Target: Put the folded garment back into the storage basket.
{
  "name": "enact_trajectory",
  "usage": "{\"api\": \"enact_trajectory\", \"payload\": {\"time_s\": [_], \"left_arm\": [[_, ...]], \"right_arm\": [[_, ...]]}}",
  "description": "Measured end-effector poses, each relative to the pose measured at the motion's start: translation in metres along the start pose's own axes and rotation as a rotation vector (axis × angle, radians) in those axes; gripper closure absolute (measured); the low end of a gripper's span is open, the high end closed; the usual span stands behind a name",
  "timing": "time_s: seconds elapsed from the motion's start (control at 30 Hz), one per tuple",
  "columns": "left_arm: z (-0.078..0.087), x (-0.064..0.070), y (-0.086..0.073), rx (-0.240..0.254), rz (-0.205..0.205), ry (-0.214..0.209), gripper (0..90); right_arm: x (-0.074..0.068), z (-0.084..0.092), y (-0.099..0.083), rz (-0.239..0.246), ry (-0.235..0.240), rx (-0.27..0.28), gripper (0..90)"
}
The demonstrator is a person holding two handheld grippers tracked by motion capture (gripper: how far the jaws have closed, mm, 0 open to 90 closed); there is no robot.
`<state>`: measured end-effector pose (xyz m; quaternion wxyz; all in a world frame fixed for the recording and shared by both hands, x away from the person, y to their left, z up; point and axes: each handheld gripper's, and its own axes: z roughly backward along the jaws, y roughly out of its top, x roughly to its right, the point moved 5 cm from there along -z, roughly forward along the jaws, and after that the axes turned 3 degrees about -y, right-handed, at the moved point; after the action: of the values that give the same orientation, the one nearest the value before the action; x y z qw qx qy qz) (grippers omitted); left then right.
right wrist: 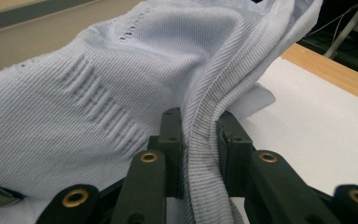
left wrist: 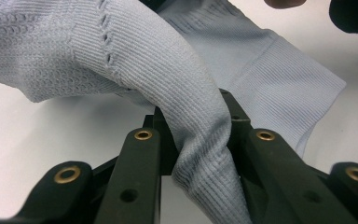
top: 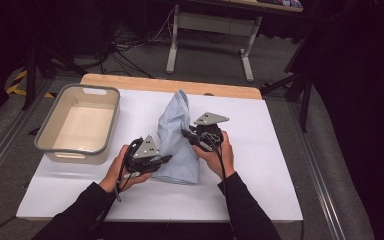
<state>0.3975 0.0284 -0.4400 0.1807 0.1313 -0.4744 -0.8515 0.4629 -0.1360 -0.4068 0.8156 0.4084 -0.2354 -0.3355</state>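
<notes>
Pale blue knit garment [top: 178, 140] bunched mid-table, long axis running away from person. Near edge pinched by left gripper [top: 161, 161], side fold clamped by right gripper [top: 192, 137]. Bin [top: 55, 145] off to left, nearer left hand.

A white rectangular tabletop [top: 260, 165] with a pale wooden edge strip [top: 130, 81] at twelve o'clock stands on grey carpeted floor [top: 205, 65]. Beyond it, toward one o'clock, stands a grey metal desk frame [top: 210, 30], with black cables [top: 125, 55] tangled at eleven o'clock. The surroundings lie in darkness.
</notes>
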Motion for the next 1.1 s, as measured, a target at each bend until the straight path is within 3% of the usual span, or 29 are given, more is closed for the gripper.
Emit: {"api": "enact_trajectory", "payload": {"time_s": [0.3,1.1], "left_arm": [[0.007,-0.004,0.002,-0.001,-0.013,0.015,74.2],[0.046,-0.025,0.009,0.008,-0.021,0.088,74.2]], "right_arm": [[-0.003,-0.001,0.009,0.010,-0.002,0.011,74.4],[-0.021,-0.012,0.051,0.042,0.010,0.062,74.3]]}}
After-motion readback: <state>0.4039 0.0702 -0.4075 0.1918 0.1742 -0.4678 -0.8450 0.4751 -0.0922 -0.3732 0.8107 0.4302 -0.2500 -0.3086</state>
